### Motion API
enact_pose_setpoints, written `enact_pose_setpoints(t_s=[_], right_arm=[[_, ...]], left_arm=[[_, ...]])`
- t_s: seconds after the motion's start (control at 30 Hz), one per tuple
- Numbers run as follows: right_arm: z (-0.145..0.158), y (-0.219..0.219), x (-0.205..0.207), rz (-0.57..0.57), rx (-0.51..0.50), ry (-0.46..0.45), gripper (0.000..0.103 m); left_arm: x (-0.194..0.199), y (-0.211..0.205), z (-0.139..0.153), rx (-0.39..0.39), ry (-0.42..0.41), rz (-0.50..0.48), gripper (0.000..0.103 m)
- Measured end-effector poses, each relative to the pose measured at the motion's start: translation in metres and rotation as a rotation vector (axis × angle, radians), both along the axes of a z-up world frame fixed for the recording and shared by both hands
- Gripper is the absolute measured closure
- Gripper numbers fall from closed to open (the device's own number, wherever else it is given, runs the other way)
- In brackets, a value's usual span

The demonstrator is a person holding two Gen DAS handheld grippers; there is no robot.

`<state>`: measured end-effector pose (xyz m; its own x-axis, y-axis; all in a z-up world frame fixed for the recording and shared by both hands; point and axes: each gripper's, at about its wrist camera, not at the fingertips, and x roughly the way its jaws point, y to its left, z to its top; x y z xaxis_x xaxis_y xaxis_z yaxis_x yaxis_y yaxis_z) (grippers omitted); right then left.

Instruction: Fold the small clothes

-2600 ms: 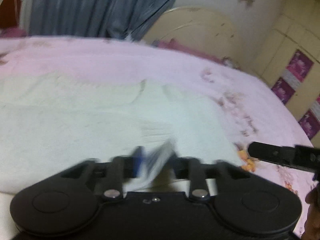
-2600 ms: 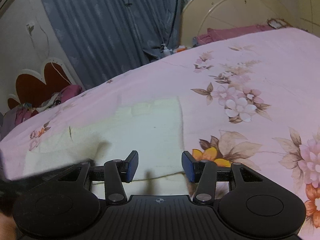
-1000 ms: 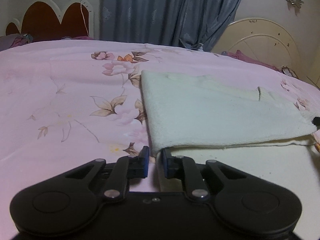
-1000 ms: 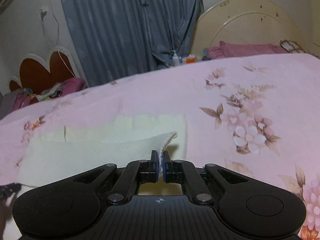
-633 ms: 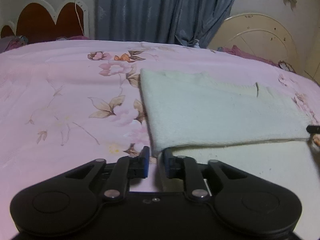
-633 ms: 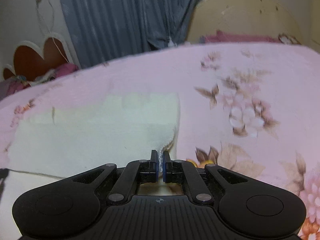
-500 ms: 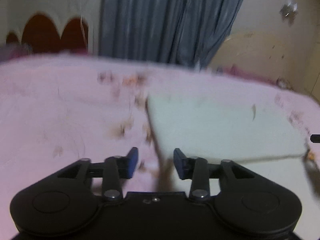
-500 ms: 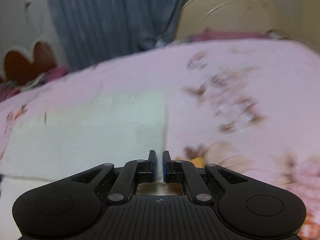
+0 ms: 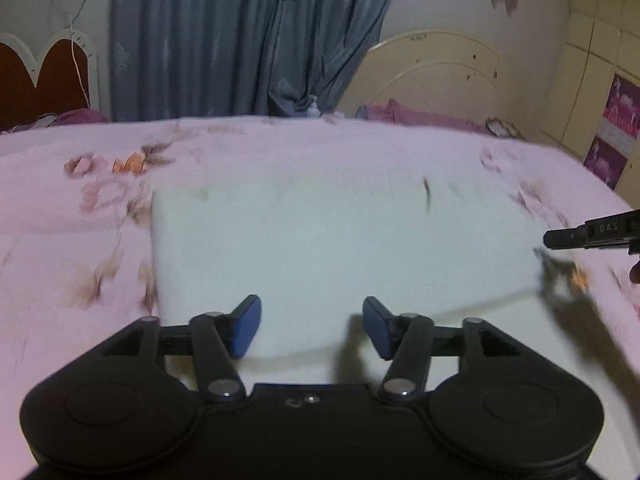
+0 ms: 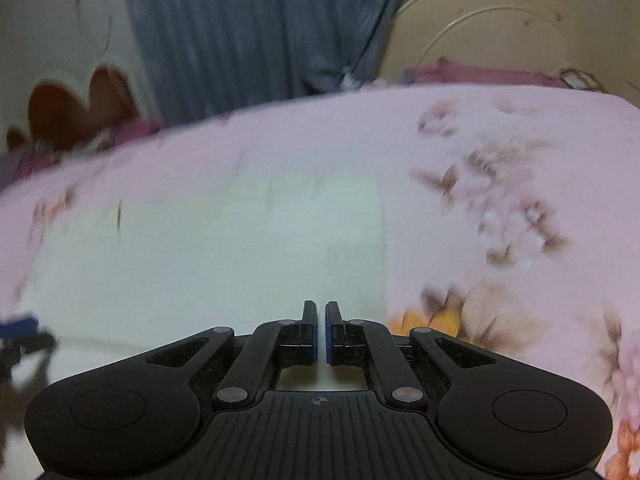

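Note:
A cream knitted garment [image 9: 340,248] lies folded over itself on the pink flowered bedspread [image 9: 80,220]. Its folded edge runs across just beyond my left gripper [image 9: 312,328], which is open and empty above the near layer. The garment also shows in the right wrist view [image 10: 220,248], blurred. My right gripper [image 10: 321,332] is nearly shut with a thin gap and nothing between its jaws, over the garment's right part. Its tip shows at the right edge of the left wrist view [image 9: 592,234].
Blue curtains [image 9: 240,40] and a cream headboard [image 9: 440,76] stand behind the bed. A red headboard [image 9: 44,80] is at the far left. A wardrobe [image 9: 600,100] stands at the right. Pink pillows [image 9: 420,114] lie at the bed's far edge.
Both grippers carried the garment's edge over and laid it down as a fold. The left gripper opened wide and let go. The right gripper released the cloth and drew back slightly.

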<state>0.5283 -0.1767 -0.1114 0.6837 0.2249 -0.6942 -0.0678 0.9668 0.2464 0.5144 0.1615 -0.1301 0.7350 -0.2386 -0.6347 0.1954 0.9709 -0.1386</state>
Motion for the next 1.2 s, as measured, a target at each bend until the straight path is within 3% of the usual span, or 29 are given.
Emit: enact_pose_setpoints(t_s=[0.1,0.13,0.2,0.3,0.43,0.47,0.6,0.73,0.8,0.87,0.93,1.0,1.03,1.1,1.2], right_arm=[[0.0,0.019,0.028,0.043,0.065,-0.004,0.1],[-0.003,0.026,0.035,0.062,0.064,0.005,0.1],[-0.016,0.026,0.047,0.06,-0.004,0.032,0.1],[-0.023,-0.007,0.051,-0.053,-0.084,0.034,0.1],[-0.012,-0.02,0.043,-0.107,-0.056,0.012,0.099],[-0.007,-0.009,0.041,-0.081,-0.032,-0.009,0.099],[-0.006,0.067,0.044,0.118,0.013,-0.029,0.099],[-0.02,0.106,0.044,0.227,-0.019,-0.017,0.099],[-0.025,0.091,0.044,0.212,-0.011,0.005,0.099],[-0.025,0.059,0.04,0.11,-0.07,-0.003,0.1],[-0.025,0.027,0.036,0.031,-0.117,-0.001,0.1],[-0.022,0.009,0.031,0.014,-0.113,0.02,0.1],[-0.016,0.013,0.027,0.02,-0.114,0.028,0.099],[0.0,0.029,0.015,0.038,-0.118,-0.017,0.099],[0.006,0.062,-0.009,0.127,-0.037,-0.044,0.098]], left_arm=[[0.041,0.01,-0.002,-0.059,-0.012,0.002,0.041],[0.057,0.018,-0.006,-0.059,0.003,0.024,0.043],[0.079,0.038,-0.013,-0.058,0.022,0.074,0.045],[0.092,0.07,-0.014,-0.112,0.036,0.092,0.056],[0.07,0.057,0.006,-0.133,-0.019,0.141,0.051],[0.063,0.041,0.01,-0.146,-0.031,0.106,0.05],[0.053,-0.03,0.007,-0.079,-0.022,0.009,0.05],[0.055,-0.059,-0.008,0.01,0.013,-0.031,0.05],[0.048,-0.051,-0.011,0.072,-0.008,-0.03,0.048],[0.035,-0.026,-0.013,0.129,-0.023,0.022,0.048],[0.024,-0.002,-0.015,0.135,-0.028,0.051,0.047],[0.015,-0.005,-0.009,0.179,-0.052,0.041,0.051],[0.008,-0.012,-0.003,0.192,-0.073,0.032,0.05],[-0.007,-0.028,0.009,0.143,-0.121,-0.013,0.049],[-0.015,-0.053,0.009,0.097,-0.095,-0.029,0.049]])
